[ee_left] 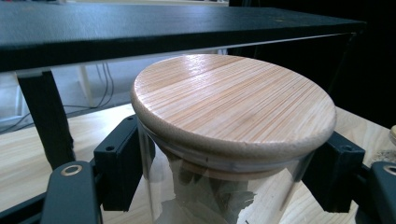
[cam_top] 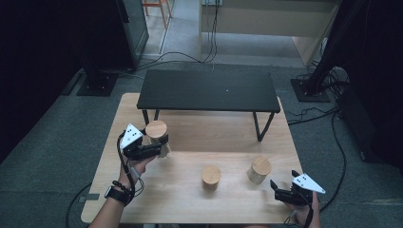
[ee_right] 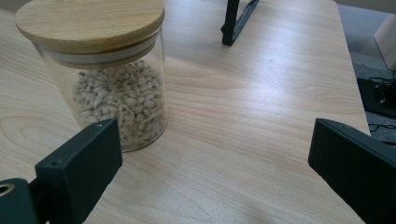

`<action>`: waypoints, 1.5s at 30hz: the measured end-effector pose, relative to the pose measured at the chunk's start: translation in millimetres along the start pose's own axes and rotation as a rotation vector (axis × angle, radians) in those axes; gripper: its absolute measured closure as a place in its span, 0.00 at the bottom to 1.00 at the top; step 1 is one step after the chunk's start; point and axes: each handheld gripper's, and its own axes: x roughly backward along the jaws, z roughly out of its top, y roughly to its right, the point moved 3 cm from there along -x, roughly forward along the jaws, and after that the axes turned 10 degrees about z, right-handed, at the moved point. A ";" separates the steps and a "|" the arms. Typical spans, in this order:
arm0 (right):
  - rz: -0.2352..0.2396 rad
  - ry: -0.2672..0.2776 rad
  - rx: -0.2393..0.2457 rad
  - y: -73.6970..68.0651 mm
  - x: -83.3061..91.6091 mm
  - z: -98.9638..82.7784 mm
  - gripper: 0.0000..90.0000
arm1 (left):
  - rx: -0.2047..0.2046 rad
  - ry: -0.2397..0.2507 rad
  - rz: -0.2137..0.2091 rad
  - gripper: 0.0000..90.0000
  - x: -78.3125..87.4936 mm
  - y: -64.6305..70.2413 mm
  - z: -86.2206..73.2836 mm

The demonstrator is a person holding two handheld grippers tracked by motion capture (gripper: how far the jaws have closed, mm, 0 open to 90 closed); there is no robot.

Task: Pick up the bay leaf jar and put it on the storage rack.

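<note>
left gripper [cam_top: 159, 151] clamped on clear glass jar with round bamboo lid [cam_top: 157, 137], jaws pressing glass just under lid; jar at table's left side, near front edge of black low shelf [cam_top: 209, 90], seemingly raised off light wooden table [cam_top: 190, 204].
step in hand, likely: carry jar toward shelf.
next move calls for: more height to clear shelf edge, jar kept upright, firm grip.
right gripper [cam_top: 284, 190] jaws wide apart, nothing held, near bean-filled glass jar [ee_right: 109, 79].
third lidded jar [cam_top: 211, 177] mid-table, untouched.

Both tongs black w/ blocky jaws, brass rivets; white triangular plates w/ dots on top. Left wrist [cam_top: 117, 192]: black watch, bead bracelet.
</note>
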 end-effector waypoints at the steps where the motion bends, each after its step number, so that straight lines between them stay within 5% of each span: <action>1: 0.000 0.000 0.000 0.0 0.0 0.0 0.03 | -0.001 0.002 -0.002 0.27 0.6 0.0 2.2; 8: 0.001 0.000 0.000 0.0 0.0 -0.1 0.03 | 0.019 0.009 0.006 0.27 2.5 2.1 16.3; 29: -0.002 -0.003 0.004 -0.4 -0.4 0.4 0.03 | -0.010 0.032 0.030 0.27 6.5 7.8 64.5; 45: 0.005 -0.006 0.006 0.4 -0.5 0.7 0.03 | -0.012 0.056 0.008 0.27 0.8 5.0 99.6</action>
